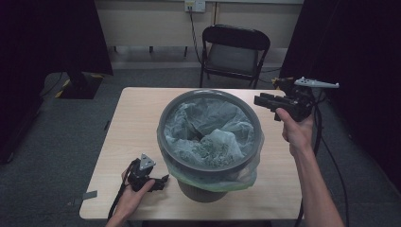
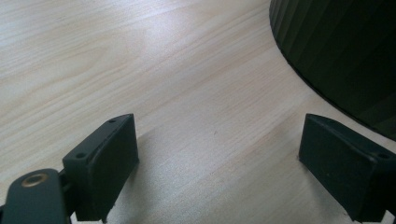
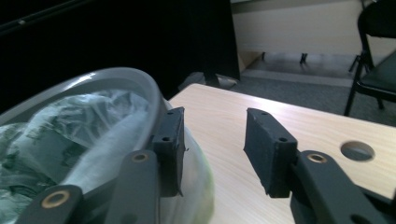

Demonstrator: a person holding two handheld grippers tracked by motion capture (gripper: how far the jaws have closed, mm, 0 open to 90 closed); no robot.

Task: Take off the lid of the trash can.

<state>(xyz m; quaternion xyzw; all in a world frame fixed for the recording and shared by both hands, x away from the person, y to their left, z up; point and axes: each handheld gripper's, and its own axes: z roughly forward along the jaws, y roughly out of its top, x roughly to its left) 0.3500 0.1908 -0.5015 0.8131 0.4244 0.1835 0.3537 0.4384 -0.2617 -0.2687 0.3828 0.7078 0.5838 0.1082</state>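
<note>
The person's left hand (image 1: 135,189) lies nearest, resting low on the near left of the desk (image 1: 132,118) with the left gripper (image 1: 161,181) aimed at the foot of the grey bin (image 1: 165,137); its fingers (image 2: 109,163) stand wide apart with bare wood between them and hold nothing. The bin sits in the middle of the desk, lined with a pale green bag (image 1: 208,127) whose film spills over the rim and hangs down the outside. The right gripper (image 1: 259,100) hangs raised beside the bin's far right rim, fingers (image 3: 268,149) partly apart and gripping nothing, one of them just outside the rim (image 3: 140,79). The likely trouble is that thin film: a finger closing carelessly could pinch one loose fold and tear it, or tug the liner off the rim. A sideways push on the rim might also tip or slide the bin toward the near edge, where its base already stands close. Open room lies on the far left of the desk and in the strip right of the bin; a folding chair (image 1: 235,49) stands well beyond the far edge.
</note>
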